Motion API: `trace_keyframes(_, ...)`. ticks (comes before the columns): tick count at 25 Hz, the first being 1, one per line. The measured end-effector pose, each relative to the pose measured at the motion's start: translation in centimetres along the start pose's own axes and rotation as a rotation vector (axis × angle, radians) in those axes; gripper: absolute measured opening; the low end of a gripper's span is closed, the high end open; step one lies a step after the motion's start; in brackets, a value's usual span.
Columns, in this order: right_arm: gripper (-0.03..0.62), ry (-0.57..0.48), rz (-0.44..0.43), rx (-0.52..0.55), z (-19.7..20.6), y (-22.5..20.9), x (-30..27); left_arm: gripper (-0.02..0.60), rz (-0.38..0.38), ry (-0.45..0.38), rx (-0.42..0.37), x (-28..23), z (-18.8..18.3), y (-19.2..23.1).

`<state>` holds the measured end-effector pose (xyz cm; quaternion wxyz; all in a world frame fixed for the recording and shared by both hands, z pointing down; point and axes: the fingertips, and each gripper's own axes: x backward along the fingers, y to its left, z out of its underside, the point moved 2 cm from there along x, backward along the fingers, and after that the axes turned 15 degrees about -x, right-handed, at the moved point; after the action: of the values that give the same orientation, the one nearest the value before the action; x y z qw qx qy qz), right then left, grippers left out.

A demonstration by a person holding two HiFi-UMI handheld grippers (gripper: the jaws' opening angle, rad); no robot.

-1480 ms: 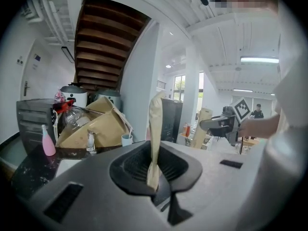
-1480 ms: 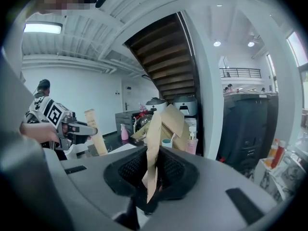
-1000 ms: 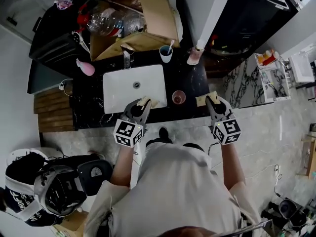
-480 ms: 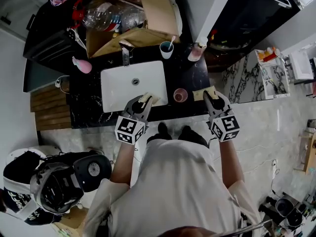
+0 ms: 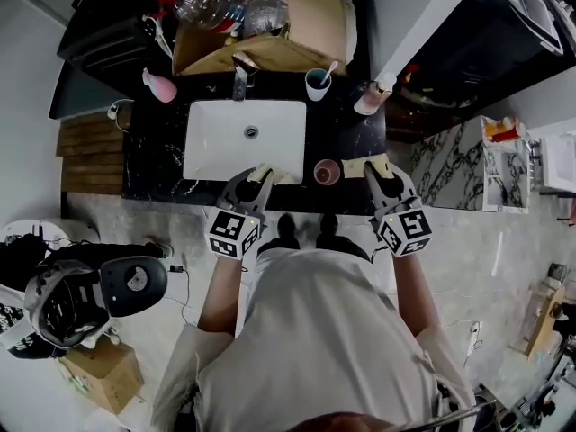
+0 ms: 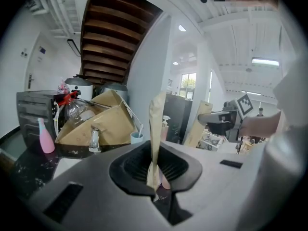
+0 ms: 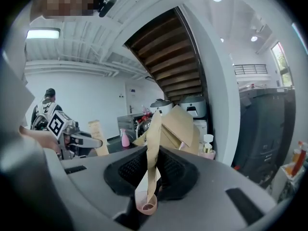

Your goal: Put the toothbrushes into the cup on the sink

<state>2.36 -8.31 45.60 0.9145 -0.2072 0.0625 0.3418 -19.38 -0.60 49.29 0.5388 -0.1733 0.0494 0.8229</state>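
The fingers of the left gripper were closed on a tan strip in the left gripper view, and the strip stood upright out of them. Past it, at the back of the tabletop, a pale blue cup with a toothbrush standing in it sat beside a faucet. A pink bottle stood further left and a cardboard box behind them. The right gripper showed off to the right.

In the right gripper view, that gripper's fingers pressed on a second tan strip, which also rose upright. A small pink cup sat low, just beneath the strip's lower end; whether they touched could not be told. A pump bottle stood to the right.

In the head view, both grippers were held at the front edge of the dark tabletop. The left one reached over the front right corner of the white sink, the right one further right. The pink cup stood on the tabletop between them, just right of the sink. The blue cup with its toothbrush stood near the sink's back right corner, right of the faucet.
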Motion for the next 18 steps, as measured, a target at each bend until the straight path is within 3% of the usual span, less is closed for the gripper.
trace_keyframes(11,0.067,0.096,-0.197,0.024,2.7,-0.4,-3.6,0.037,-0.163,0.055,0.088,2.2,1.4,-0.8)
trace_keyframes(18,0.067,0.182,-0.26,0.059,5.8,-0.5,-6.5,0.037,-0.232,0.099,0.131,3.9,3.1,-0.6)
